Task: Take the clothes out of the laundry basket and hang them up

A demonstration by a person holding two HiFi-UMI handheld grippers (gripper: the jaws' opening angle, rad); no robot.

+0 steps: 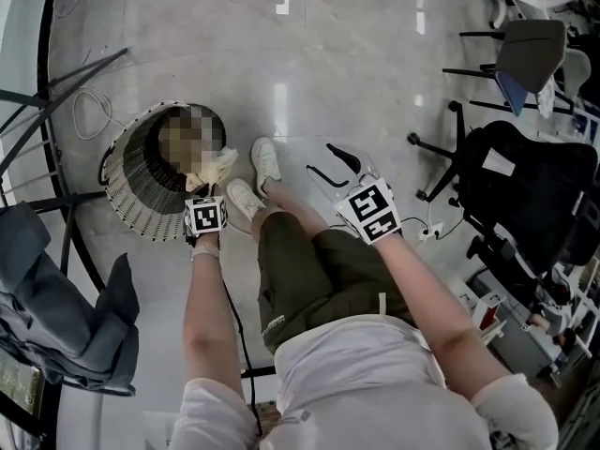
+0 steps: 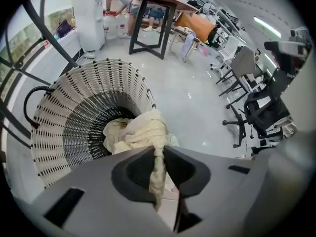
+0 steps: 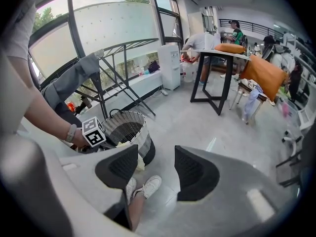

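Pale-yellow limp cloth garment (image 2: 140, 132) is bunched against the rim of the white woven laundry basket (image 2: 69, 117). One fold is pinched by the left gripper (image 2: 159, 157). Right gripper (image 3: 155, 168) is held wide, empty. Garment is judged light, floppy, snag-prone on the weave; a second hold near a shoulder is advised.

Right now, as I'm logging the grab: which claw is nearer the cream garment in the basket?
Left. The left claw is shut on the cream garment; the right claw hangs open beyond the person's leg, apart from it.

cloth (image 2: 140, 132) in basket (image 2: 74, 107) (at its rim), rack (image 1: 62, 198) to left, chairs (image 1: 534, 186) right
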